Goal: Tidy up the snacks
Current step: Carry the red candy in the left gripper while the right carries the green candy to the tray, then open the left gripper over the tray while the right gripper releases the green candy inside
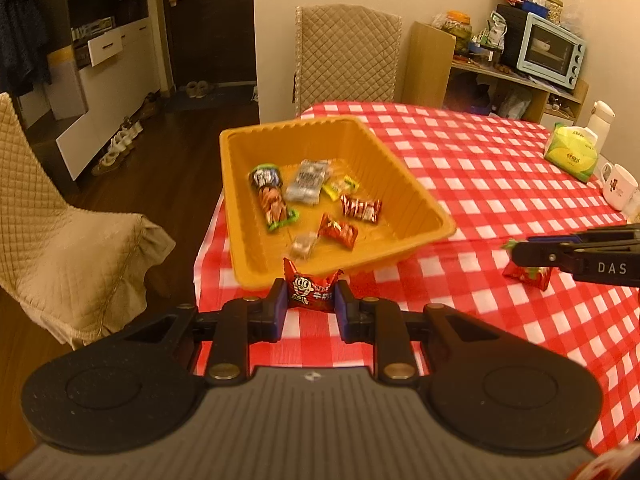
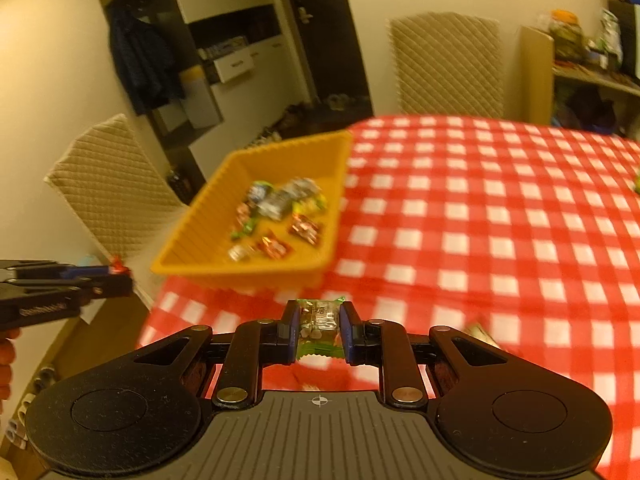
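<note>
I see the table under its red-and-white checked cloth filling most of both views, with two chairs in quilted beige covers drawn up near it. On the cloth, near the table's edge, sits the orange ribbed plastic tray, and inside it lie several wrapped snacks: a long dark packet with green ends, a silver-grey packet beside it, a small yellow sweet, two red foil sweets, and a small pale wrapped piece nearest the front wall. My left gripper is just in front of the tray's near wall, its blue-padded fingers pressed onto a red sweet wrapper printed with a cartoon face, which stands up between them. My right gripper is nearer to me, above the cloth, pinching a green-edged sweet with a brown printed wrapper between its fingers; the right wrist view is blurred, so the print is unreadable. In the left wrist view that same gripper comes in from the right, and a further red wrapped sweet with green print sits just under it; I cannot tell whether they touch. At the far side stand a green tissue pack and a white mug.
</note>
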Demonstrator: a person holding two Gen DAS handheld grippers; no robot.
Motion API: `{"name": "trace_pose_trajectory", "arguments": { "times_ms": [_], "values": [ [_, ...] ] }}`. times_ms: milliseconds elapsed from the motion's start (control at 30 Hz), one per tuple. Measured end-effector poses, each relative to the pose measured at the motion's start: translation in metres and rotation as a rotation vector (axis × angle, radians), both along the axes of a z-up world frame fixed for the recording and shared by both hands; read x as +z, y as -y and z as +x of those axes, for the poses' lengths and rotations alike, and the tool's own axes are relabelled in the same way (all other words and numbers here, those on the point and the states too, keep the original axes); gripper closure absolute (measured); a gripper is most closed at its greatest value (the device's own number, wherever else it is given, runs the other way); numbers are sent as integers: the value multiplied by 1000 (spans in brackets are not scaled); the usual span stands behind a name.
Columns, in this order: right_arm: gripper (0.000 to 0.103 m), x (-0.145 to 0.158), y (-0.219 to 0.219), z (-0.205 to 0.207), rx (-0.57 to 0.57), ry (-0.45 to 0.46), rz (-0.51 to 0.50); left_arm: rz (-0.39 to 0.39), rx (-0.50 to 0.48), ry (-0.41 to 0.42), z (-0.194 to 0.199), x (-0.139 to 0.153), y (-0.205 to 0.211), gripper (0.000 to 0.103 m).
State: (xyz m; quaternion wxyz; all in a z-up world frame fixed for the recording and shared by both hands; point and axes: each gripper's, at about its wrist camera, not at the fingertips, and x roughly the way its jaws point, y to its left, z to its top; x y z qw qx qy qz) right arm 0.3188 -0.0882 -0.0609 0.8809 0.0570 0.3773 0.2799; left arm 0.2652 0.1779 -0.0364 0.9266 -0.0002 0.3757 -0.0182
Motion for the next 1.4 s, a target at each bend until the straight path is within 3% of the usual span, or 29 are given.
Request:
{"name": "trace_pose_trajectory", "arguments": {
  "times_ms": [333,700,1400],
  "values": [
    [81,16,-54,37,81,74,25,-1,1,16,36,2,-13,81],
    [81,-4,-90,81,106,57,-32,-3,-12,3,68,-5,-24,81],
    [81,-38,-96,110,93,-17,-91,-13,-46,-37,96,-20,-26,81]
  ]
}}
